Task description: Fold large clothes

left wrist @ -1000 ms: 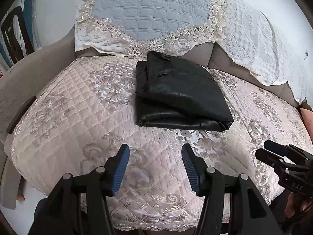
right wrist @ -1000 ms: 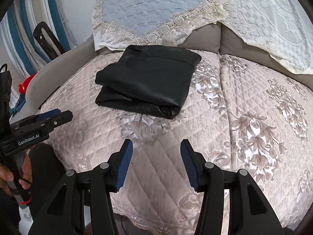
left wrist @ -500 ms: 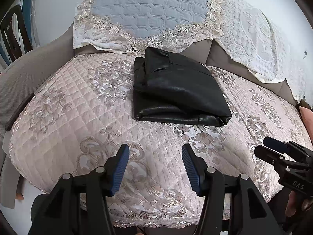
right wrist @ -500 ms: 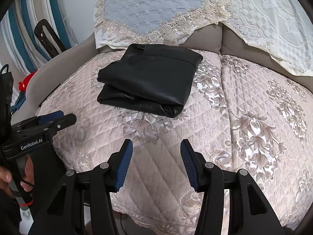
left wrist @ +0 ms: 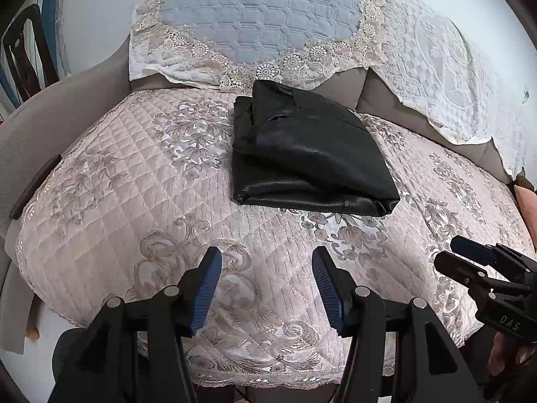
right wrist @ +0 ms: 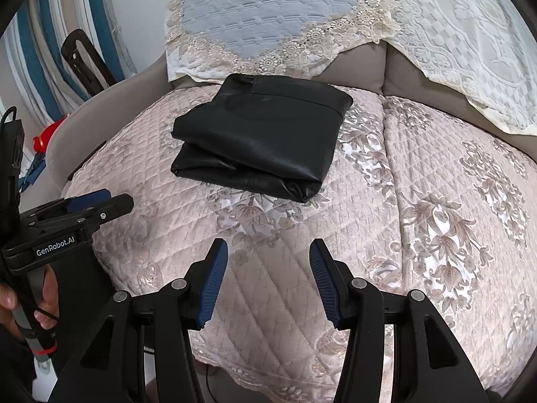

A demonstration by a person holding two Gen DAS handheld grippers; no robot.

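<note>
A black leather-like garment (left wrist: 307, 154) lies folded into a compact rectangle on the quilted beige sofa seat cover (left wrist: 134, 201), near the backrest. It also shows in the right wrist view (right wrist: 265, 134). My left gripper (left wrist: 266, 262) is open and empty, held above the seat's front part, well short of the garment. My right gripper (right wrist: 268, 255) is open and empty too, also in front of the garment. Each gripper shows in the other's view: the right one at the right edge (left wrist: 470, 258), the left one at the left edge (right wrist: 100, 201).
A grey-blue lace-edged cover (left wrist: 261, 20) and a white lace cover (left wrist: 446, 63) drape the backrest. The grey sofa armrest (right wrist: 97, 107) rises at the left. Blue-striped items and a black frame (right wrist: 87, 63) stand beyond it. A red object (right wrist: 47, 137) lies past the armrest.
Both grippers have drawn back and slightly up from the garment, which looks a little farther away. The garment has not moved. Both stay open.
</note>
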